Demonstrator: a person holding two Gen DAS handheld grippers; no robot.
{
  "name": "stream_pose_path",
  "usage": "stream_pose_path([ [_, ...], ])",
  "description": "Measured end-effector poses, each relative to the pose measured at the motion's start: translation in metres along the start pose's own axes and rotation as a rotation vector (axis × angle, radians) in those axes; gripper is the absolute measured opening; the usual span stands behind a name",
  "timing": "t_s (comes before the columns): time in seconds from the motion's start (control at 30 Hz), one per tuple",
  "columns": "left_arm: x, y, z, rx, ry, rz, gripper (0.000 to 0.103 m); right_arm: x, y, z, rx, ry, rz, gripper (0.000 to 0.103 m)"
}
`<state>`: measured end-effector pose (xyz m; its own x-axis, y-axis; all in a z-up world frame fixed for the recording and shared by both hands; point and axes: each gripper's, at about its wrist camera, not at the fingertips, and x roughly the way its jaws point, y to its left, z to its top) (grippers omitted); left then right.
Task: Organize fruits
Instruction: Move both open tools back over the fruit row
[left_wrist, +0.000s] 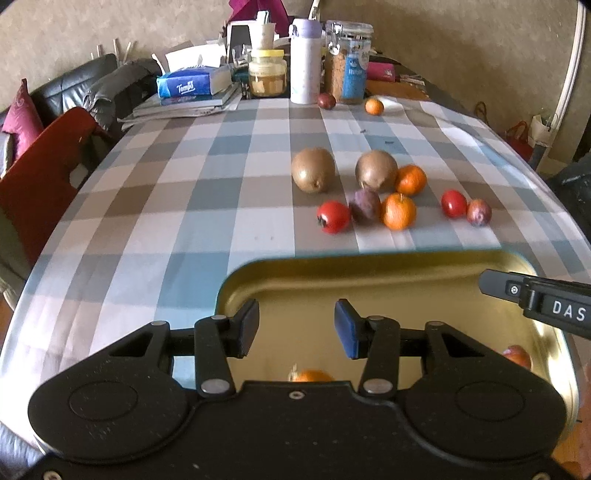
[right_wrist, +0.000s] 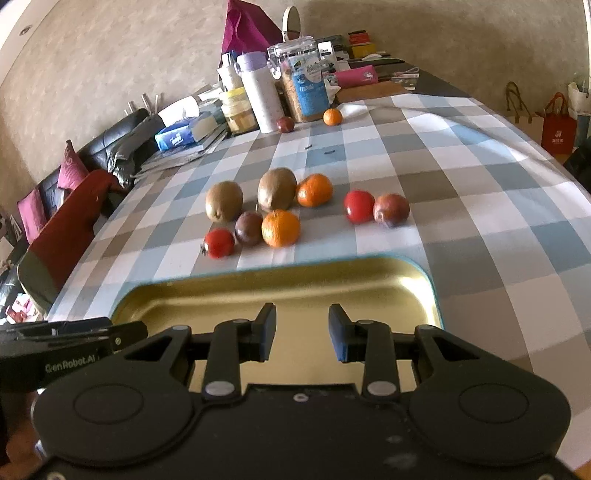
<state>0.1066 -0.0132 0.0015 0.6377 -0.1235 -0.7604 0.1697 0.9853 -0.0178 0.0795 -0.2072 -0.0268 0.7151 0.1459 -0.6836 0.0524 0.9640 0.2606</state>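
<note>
- Left gripper (left_wrist: 296, 328) and right gripper (right_wrist: 302, 329): both about half open, empty, level over the gold tray (right_wrist: 424, 280), pointing at the fruit.
- Fruit cluster (right_wrist: 280, 227) just beyond tray's far rim; 2 pieces (right_wrist: 332, 116) far past it by the jars (right_wrist: 303, 92).
- Risk: round fruits touch; a nudge could roll neighbours away.
- Tray seems to hold an orange (left_wrist: 311, 376).

Tissue pack (left_wrist: 188, 85), white flask (left_wrist: 305, 61), glass jar (left_wrist: 349, 62), checked tablecloth (left_wrist: 184, 192)
</note>
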Motion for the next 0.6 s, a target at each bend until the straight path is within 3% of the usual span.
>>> stream_pose_path([
  [0.27, 0.014, 0.001, 0.031, -0.039, 0.016, -0.047, 0.054, 0.023, 0.002, 0.037, 0.047, 0.019, -0.014, 0.035],
  [0.6, 0.034, -0.003, 0.071, -0.056, 0.009, -0.026, 0.054, 0.053, 0.004, 0.073, 0.078, 0.047, -0.051, 0.035],
])
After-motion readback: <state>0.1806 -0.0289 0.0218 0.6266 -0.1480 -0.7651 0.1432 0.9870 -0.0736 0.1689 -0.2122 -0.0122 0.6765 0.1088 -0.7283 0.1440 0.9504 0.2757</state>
